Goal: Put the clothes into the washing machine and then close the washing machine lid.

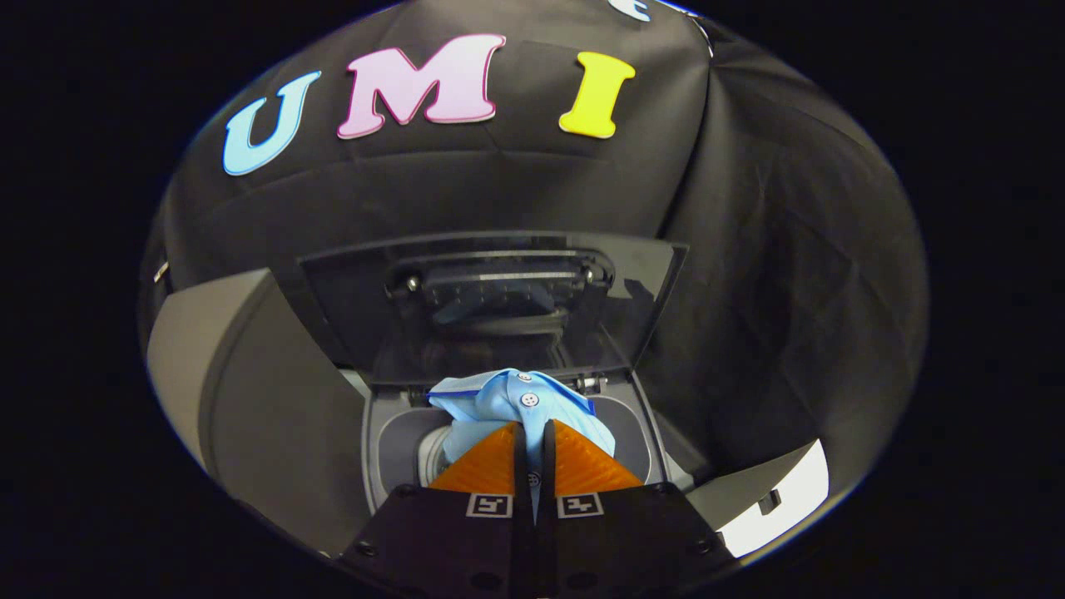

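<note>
Gripper (532, 433) fingers pinched narrow on the shirt (516, 399), held just above the washer (391, 441) drum opening, lid (499, 308) up behind. Lower it well inside the opening before releasing, so no cloth snags the rim.

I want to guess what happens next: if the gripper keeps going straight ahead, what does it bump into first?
Probably the washing machine's open tub; the gripper already pinches the blue shirt. Depth is unclear.
</note>
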Available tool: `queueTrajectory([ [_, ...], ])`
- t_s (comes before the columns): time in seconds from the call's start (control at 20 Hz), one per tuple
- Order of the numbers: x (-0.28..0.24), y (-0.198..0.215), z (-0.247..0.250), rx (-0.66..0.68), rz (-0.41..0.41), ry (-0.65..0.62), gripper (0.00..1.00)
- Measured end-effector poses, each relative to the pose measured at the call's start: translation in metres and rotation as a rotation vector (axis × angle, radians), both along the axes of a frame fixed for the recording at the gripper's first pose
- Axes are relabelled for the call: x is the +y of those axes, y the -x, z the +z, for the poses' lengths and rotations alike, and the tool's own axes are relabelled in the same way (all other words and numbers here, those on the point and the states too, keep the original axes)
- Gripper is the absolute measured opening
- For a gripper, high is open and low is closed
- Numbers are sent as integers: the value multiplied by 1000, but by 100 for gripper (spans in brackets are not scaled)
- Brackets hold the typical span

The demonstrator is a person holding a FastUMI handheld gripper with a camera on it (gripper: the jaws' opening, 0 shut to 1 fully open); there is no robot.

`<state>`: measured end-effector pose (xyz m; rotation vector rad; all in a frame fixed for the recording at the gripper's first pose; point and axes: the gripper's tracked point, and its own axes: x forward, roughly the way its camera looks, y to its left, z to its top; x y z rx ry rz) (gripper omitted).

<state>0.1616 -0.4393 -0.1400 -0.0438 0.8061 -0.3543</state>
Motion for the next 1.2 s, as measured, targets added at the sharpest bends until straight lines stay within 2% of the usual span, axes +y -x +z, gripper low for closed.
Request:
queueTrajectory([
  [0.7, -15, 23, -182, 297, 31, -64, 5],
  [1.2, -8, 36, -230, 400, 69, -90, 5],
])
